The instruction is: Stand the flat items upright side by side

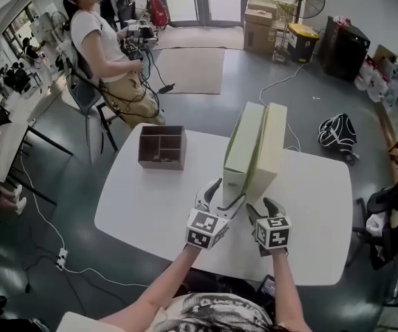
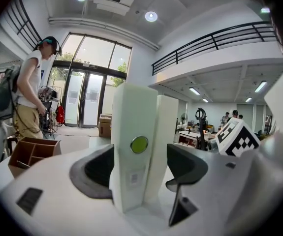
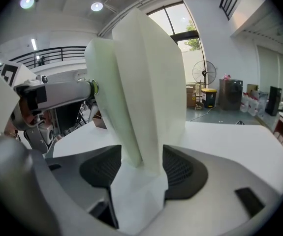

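— White table (image 1: pixel 136 206): what stands on it?
— Two pale green boxes, upright, side by side: left box (image 1: pixel 243 147), right box (image 1: pixel 271 147).
— And the grippers?
— Left gripper (image 1: pixel 223 194) jaws spread around the left box's near edge, not squeezing; right gripper (image 1: pixel 264 209) jaws pinch the right box low down

White left gripper (image 1: pixel 222 196), white right gripper (image 1: pixel 264 209), patterned top (image 1: pixel 216 315)
Each gripper has a smooth white shell with dark grey pads (image 2: pixel 94 173) inside; the pads have tiny bumps. Each carries a cube (image 1: pixel 205 228) covered in black-and-white square marks. The top is white with black squiggles on it.
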Demonstrator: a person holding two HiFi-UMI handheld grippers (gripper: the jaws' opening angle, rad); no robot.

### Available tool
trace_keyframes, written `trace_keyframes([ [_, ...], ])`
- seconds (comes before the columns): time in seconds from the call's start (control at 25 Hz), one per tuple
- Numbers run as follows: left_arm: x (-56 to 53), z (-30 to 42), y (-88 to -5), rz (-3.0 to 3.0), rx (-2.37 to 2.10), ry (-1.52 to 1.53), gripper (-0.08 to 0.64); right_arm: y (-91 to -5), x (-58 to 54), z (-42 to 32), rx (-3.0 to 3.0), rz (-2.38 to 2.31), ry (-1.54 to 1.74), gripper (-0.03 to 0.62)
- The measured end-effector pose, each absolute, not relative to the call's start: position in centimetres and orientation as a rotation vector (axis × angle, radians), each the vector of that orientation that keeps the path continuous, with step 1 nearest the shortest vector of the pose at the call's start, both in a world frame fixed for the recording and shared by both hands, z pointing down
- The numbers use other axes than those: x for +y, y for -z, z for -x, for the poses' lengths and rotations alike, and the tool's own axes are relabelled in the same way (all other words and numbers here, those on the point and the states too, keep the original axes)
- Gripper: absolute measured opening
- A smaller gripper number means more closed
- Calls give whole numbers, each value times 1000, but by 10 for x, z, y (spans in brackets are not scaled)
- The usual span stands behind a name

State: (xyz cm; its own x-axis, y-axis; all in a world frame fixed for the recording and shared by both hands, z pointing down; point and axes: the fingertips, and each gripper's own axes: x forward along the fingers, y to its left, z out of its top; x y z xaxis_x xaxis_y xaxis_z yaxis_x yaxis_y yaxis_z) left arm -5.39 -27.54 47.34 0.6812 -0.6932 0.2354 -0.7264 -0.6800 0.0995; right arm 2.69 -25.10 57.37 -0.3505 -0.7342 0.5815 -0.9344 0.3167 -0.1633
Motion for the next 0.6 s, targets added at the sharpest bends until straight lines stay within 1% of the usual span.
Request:
trace_keyframes([
  [0.28, -248, 72, -490, -2647, -1203, -304, 328, -573, -223, -26, -2241, -1458, -687, 253],
  [0.6, -188, 102, -517, -2518, -1321, -343, 327, -573, -166, -3, -2360, -1318, -694, 233],
])
